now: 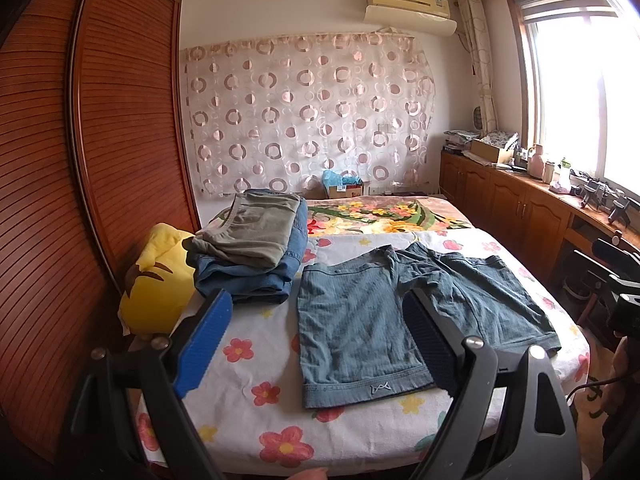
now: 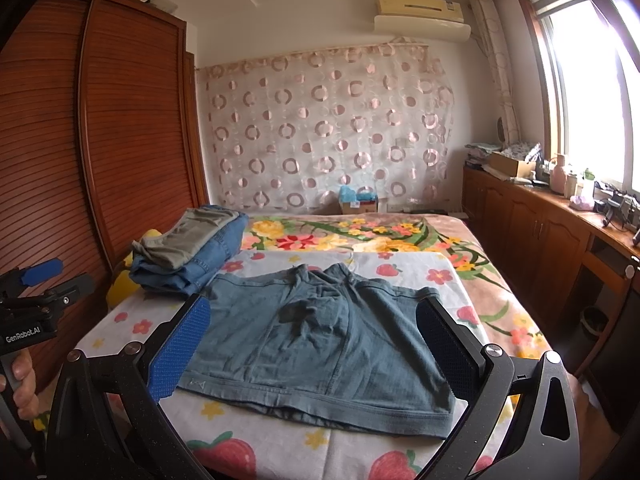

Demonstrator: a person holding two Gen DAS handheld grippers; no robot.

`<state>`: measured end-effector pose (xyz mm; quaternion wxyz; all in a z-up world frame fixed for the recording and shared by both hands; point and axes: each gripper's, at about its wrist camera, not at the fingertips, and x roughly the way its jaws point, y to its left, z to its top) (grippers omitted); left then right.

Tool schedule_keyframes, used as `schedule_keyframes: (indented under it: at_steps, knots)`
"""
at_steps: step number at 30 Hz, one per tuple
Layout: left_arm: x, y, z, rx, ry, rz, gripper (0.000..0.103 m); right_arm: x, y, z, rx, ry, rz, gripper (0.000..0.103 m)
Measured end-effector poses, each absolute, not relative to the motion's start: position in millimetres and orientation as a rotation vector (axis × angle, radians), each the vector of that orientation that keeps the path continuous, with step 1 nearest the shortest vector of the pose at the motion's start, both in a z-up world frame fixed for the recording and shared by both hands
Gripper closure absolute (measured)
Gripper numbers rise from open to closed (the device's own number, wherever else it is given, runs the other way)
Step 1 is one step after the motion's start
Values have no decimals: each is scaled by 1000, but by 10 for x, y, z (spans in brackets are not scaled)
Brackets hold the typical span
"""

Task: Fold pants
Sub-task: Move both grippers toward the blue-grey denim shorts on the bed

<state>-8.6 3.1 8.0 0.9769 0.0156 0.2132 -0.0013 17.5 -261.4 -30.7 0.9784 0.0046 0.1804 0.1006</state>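
Observation:
A pair of blue-grey shorts lies spread flat on the floral sheet of the bed, waistband toward the far side, leg hems toward me. It also shows in the right wrist view. My left gripper is open and empty, held above the near edge of the bed over the shorts' left leg. My right gripper is open and empty, its blue-padded fingers framing the shorts from above. The left gripper's body shows at the left edge of the right wrist view.
A stack of folded clothes, grey on top of denim, sits at the bed's left, next to a yellow pillow. A brown louvred wardrobe stands left. Wooden cabinets with clutter run along the right under the window.

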Motion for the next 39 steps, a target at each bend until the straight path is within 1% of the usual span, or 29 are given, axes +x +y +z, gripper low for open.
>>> schedule_keyframes:
  at_steps: [39]
  knots:
    - [-116, 10, 85, 33, 450, -24, 15, 140, -2573, -236, 4, 360, 209, 0]
